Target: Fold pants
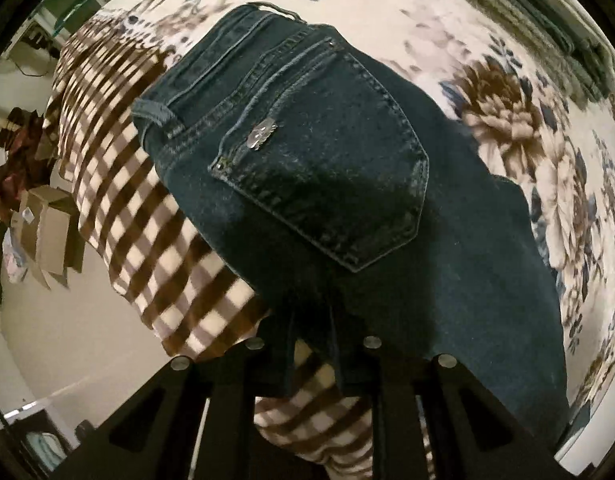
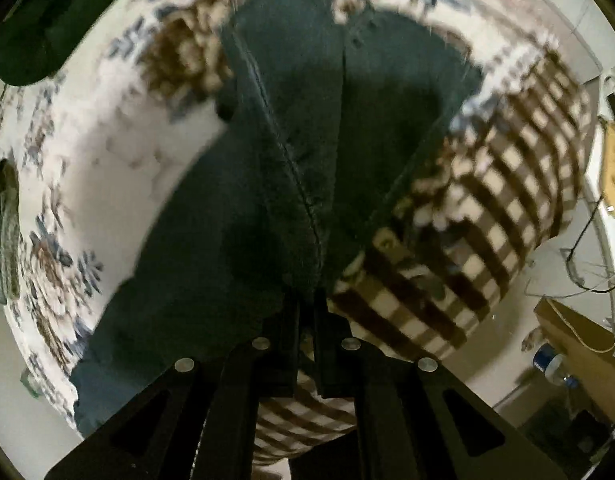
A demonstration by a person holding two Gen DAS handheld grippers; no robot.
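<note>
1. Two grippers are each pinching an edge of the pants (image 1: 347,208), which are lying on a floral bedspread (image 1: 447,52) with a brown-and-cream checked blanket (image 1: 147,216) alongside.
2. In the left wrist view, the left gripper (image 1: 312,334) is closing its fingers on dark denim just below the back pocket (image 1: 327,184); the jaws are standing nearly together with cloth between them.
3. From that gripper the garment is running straight ahead and slightly up-left, ending in the waistband (image 1: 235,60) at its far end.
4. In the right wrist view, the right gripper (image 2: 306,312) is clamping a folded seam edge (image 2: 303,200), its jaws drawn close on the fabric.
5. Ahead of this gripper the seam is stretching away along the finger line, with denim spreading to its left and the checked blanket lying to its right.
6. Judging from both views, the long axis of the pants is lining up with each gripper's forward direction, so the coming fold likely means carrying the held edges forward over the cloth ahead.
7. Neither arm is looking clearly nearer; both are already gripping.
</note>
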